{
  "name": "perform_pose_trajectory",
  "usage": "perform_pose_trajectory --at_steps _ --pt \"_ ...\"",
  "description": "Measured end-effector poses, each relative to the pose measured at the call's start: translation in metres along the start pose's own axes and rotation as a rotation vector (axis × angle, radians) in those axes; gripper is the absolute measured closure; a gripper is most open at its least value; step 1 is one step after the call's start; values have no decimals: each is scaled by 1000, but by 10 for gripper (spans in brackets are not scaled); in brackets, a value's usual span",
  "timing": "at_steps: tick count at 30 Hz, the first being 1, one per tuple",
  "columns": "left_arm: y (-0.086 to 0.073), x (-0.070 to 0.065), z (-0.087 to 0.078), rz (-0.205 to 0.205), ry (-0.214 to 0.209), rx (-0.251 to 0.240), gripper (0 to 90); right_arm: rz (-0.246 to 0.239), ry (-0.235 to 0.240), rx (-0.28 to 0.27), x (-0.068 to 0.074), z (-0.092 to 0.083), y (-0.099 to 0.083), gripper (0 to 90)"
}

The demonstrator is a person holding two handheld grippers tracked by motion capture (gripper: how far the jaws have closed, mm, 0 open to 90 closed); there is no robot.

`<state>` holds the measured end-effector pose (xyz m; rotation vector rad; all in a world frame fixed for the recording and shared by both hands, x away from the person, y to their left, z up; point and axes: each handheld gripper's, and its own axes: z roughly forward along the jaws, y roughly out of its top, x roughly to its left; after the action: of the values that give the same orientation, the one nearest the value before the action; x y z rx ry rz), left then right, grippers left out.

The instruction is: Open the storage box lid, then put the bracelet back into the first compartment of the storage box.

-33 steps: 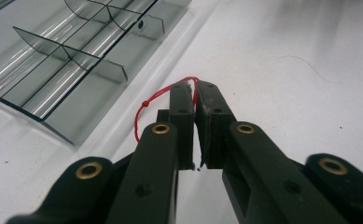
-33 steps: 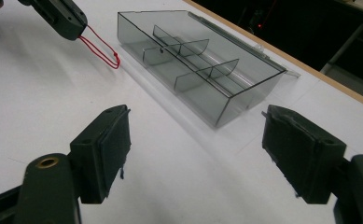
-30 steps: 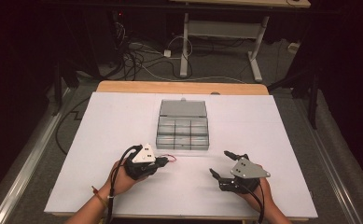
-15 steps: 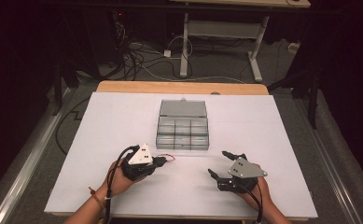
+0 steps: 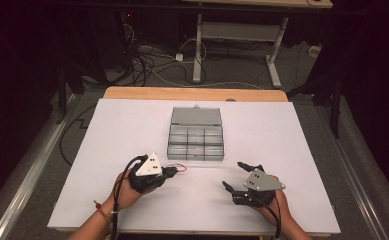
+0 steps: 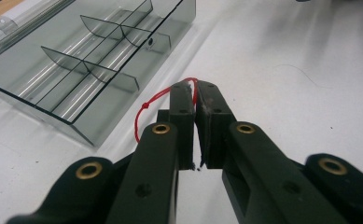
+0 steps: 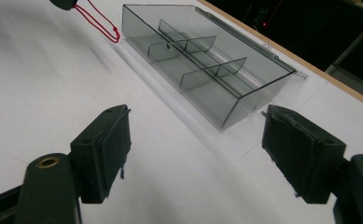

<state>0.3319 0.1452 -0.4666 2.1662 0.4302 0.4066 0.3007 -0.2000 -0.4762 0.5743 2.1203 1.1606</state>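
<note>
One red string (image 6: pixel 144 109) is pinched tight in the left gripper (image 6: pixel 195 91) — just beside the clear box (image 5: pixel 196 137) on the white table (image 5: pixel 292 130). The right gripper (image 7: pixel 195 144) is held wide apart — nothing inside.

1. The box (image 6: pixel 76 70) is smoky, see-through plastic, smooth and glossy, with light streaks along its floor; its dividers are the same clear grey plastic.
2. The sheet (image 5: pixel 107 150) covering the table is white and matt, paper-like, with faint scuffs and specks.
3. The far table edge (image 5: pixel 192 93) is light wood with a dull finish.
4. The left gripper (image 6: pixel 195 93) has matt black plastic jaws with brass-coloured metal eyelets; the pads look rubbery and frayed at their edges.
5. The string (image 6: pixel 144 109) is thin red cord, knotted.
6. The right gripper (image 7: pixel 195 154) has the same matt black plastic, with rough, worn pad faces.
7. The plates atop both grippers look like smooth, dull grey sheet.
</note>
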Motion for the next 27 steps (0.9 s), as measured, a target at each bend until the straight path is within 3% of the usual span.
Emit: perform_pose_trajectory --at_steps 14,18,22,27 --pt "4 7 6 -4 27 -7 835 -3 -4 -6 -1 -6 -3 246" --pt "7 12 6 -12 38 -17 835 -20 -35 -78 1 -14 1 267" --pt "11 13 6 -2 51 -22 835 -15 -32 -64 3 -18 -2 258" --pt "17 14 7 -1 80 -38 834 7 -31 -91 3 -26 -3 259"
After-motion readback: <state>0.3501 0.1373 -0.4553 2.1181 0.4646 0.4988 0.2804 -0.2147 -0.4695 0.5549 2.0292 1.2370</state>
